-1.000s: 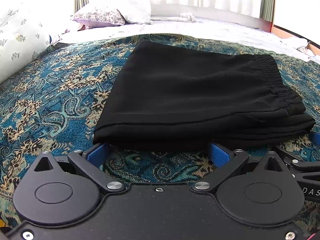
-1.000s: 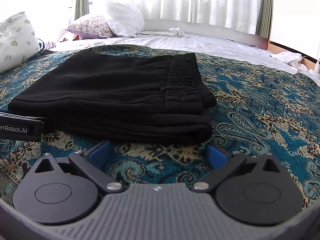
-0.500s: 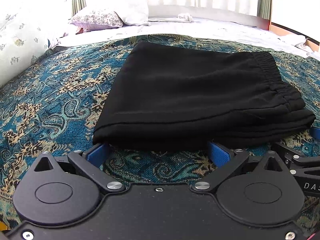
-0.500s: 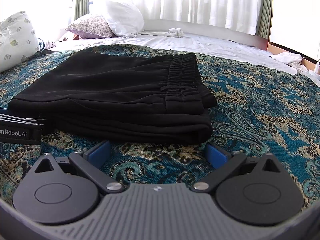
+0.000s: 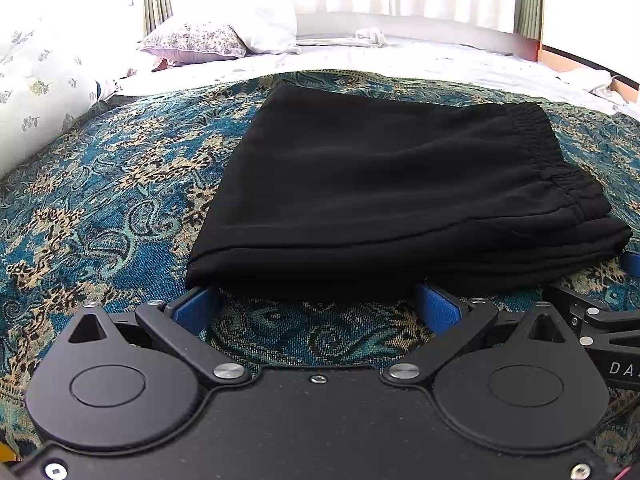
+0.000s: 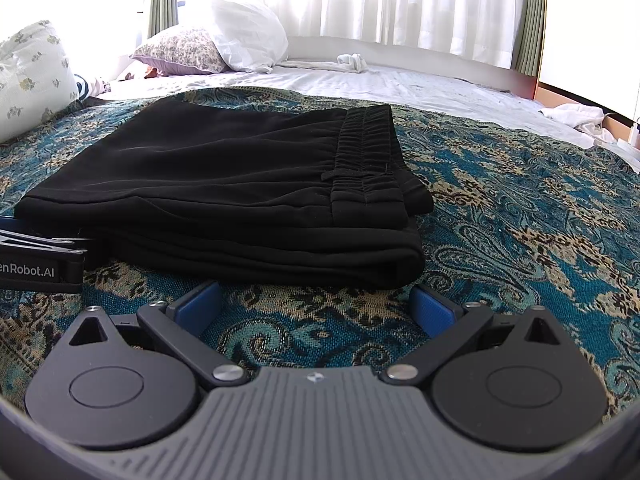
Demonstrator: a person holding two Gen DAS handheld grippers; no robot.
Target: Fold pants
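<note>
My black pants [image 5: 392, 196] lie folded in a thick, layered stack on the patterned teal bedspread [image 5: 100, 208], just beyond both tools. My left hand-held gripper [image 5: 318, 304] and right hand-held gripper [image 6: 316, 300] both sit spread wide, holding nothing. The left one's blue fingertips [image 5: 196, 304] reach the stack's near edge; I judge a nudge could shift or slump the layers. Far off: a white sheet [image 6: 400, 84], pillows [image 6: 216, 48], bright curtains [image 6: 400, 0].
</note>
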